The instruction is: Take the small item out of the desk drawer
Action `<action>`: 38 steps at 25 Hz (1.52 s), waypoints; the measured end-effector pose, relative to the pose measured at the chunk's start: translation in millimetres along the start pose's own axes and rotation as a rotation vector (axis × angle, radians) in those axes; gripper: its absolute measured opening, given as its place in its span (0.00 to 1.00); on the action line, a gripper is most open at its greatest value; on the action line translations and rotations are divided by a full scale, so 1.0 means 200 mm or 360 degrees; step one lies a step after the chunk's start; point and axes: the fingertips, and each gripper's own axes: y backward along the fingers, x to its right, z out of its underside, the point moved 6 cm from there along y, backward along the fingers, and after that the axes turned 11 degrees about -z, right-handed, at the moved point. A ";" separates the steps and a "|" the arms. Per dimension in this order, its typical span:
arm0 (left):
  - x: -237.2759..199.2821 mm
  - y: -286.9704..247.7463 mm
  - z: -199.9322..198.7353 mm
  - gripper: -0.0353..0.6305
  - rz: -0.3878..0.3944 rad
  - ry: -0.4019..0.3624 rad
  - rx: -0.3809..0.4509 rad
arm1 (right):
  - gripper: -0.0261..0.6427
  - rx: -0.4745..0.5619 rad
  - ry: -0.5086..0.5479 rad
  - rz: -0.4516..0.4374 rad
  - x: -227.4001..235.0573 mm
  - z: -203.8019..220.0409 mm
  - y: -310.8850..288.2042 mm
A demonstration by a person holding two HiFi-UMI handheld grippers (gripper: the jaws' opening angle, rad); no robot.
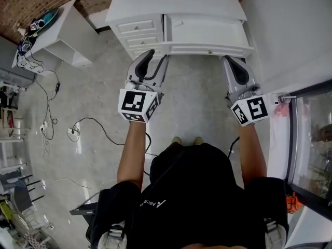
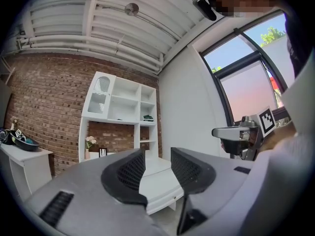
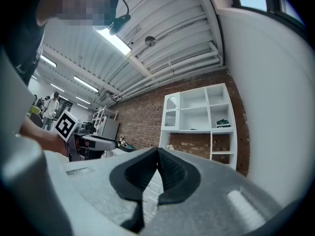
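Note:
A white desk (image 1: 176,7) stands ahead of me, with a stack of small drawers (image 1: 137,32) at its left and a wide drawer (image 1: 207,35) at its middle. No small item shows in any view, and I cannot tell if the wide drawer is pulled out. My left gripper (image 1: 155,60) hangs just before the small drawers, open, with nothing between its jaws (image 2: 157,156); the desk's edge (image 2: 157,186) shows through the gap. My right gripper (image 1: 229,62) hovers before the wide drawer's right end, shut and empty, its pads together (image 3: 157,154).
A white shelf unit (image 2: 123,117) rises on the desk against a brick wall. A white side table (image 1: 62,35) with a dark dish (image 1: 44,17) stands to the left. Cables (image 1: 78,128) lie on the floor. A white wall (image 1: 290,30) and a glass door (image 1: 311,139) close the right side.

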 end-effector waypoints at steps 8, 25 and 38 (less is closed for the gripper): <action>-0.14 -0.21 0.09 0.29 0.0073 -0.0119 -0.0121 | 0.04 -0.0043 0.0016 0.0052 0.08 0.05 -0.11; -0.29 -1.38 0.57 0.29 0.0116 -0.0421 -0.0511 | 0.04 -0.0112 0.0024 -0.0033 1.05 0.51 -0.64; -0.38 -2.39 1.14 0.29 0.0175 -0.0667 -0.1106 | 0.04 -0.0245 -0.0111 -0.0254 1.92 0.94 -1.16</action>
